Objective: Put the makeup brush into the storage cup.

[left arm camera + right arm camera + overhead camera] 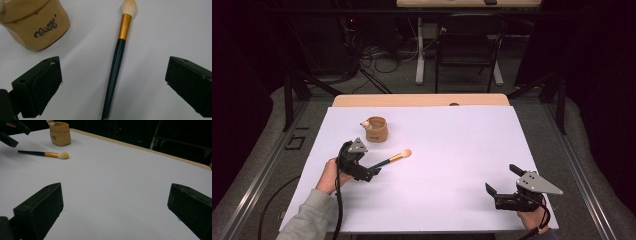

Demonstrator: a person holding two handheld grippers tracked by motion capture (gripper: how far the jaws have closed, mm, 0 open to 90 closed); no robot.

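As the left gripper stands wide open astride the brush, lying flat near the pot, lower squarely and close mid-handle. Right gripper idles open.

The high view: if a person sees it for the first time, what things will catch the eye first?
The makeup brush stands out first: it lies flat on the white table, left of centre, its pale tip pointing right. The left gripper sits open at the handle end, jaws either side of it, not gripping. Behind the brush stands a small tan pot, and the right gripper waits open near the front right corner.
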